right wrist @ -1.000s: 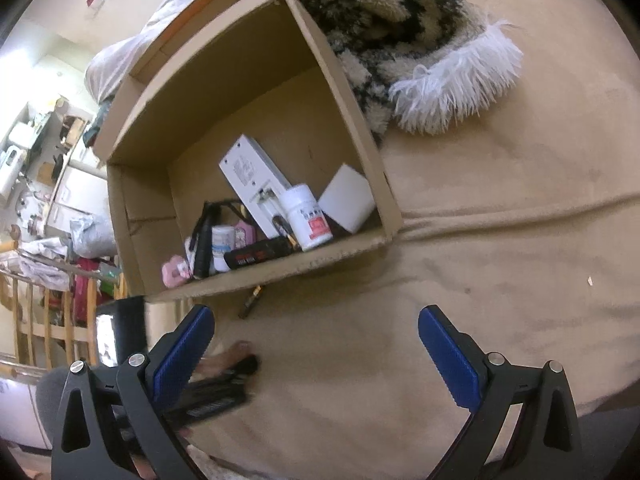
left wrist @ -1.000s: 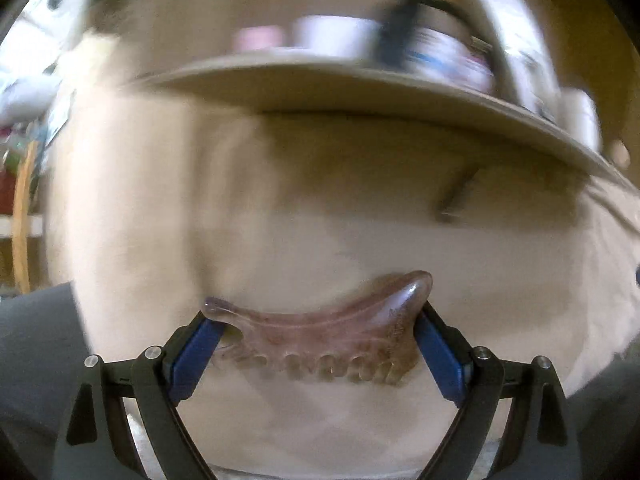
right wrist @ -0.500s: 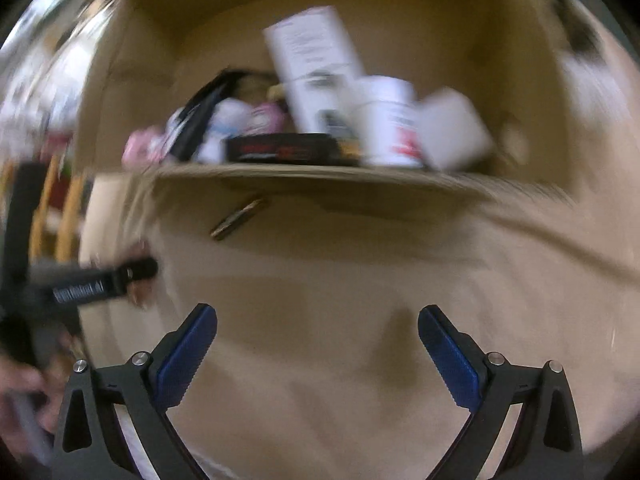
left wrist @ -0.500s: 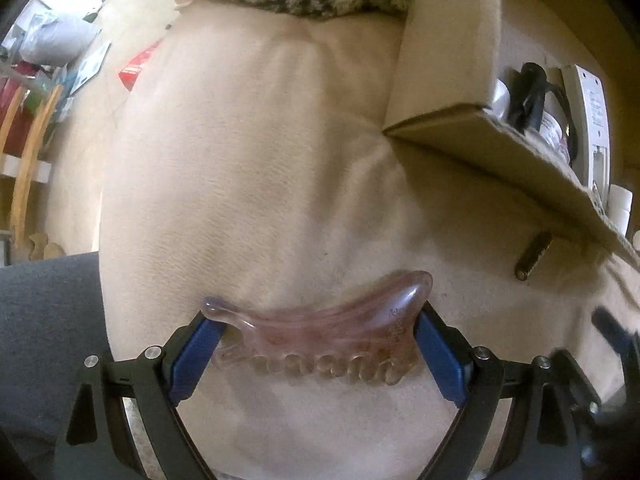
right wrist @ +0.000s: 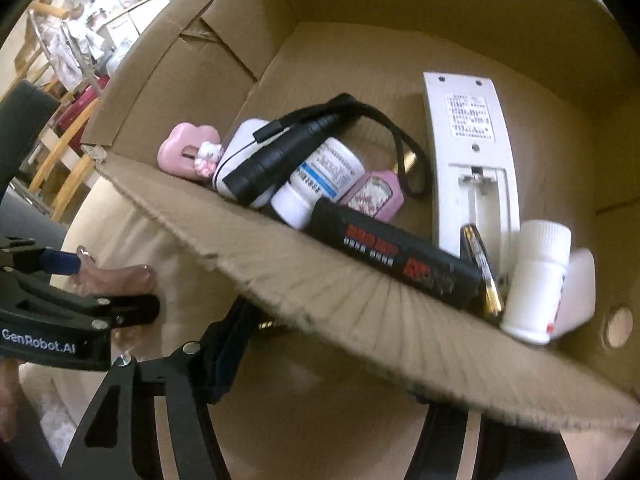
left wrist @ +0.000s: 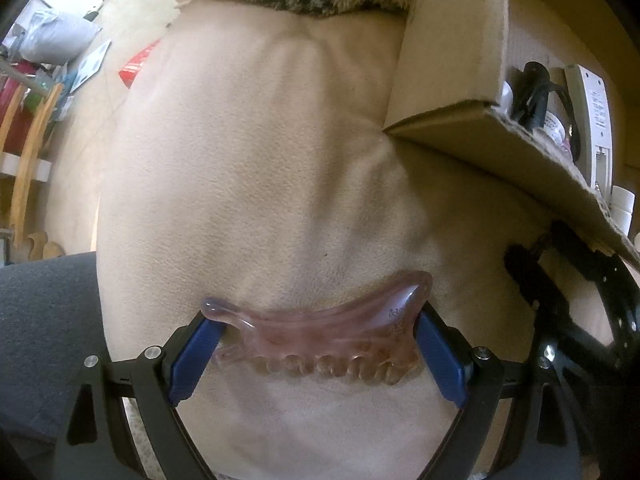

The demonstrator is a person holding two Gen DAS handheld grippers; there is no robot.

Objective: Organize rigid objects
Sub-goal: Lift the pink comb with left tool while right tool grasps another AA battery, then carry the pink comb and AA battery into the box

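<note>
Fingers of the left gripper (left wrist: 316, 344) are clamped on the ends of a pink comb (left wrist: 320, 340), held above the beige blanket (left wrist: 260, 160) just beside the box (right wrist: 280, 268). Right gripper (left wrist: 568, 280) sits low against the box's near wall; its jaws have just been closing, and whether anything lies between them cannot be told. Inside the box: remote (right wrist: 468, 152), white bottle (right wrist: 536, 280), black case (right wrist: 400, 256).

Translucent pink comb (left wrist: 320, 332), curved, teeth facing the camera, lies crosswise, pinched at both ends between blue pads above the beige blanket. In the cardboard box (right wrist: 320, 280): white remote (right wrist: 468, 152) face-down with its battery bay open, 2 white bottles, black flashlight (right wrist: 280, 152), black bar (right wrist: 396, 260).
</note>
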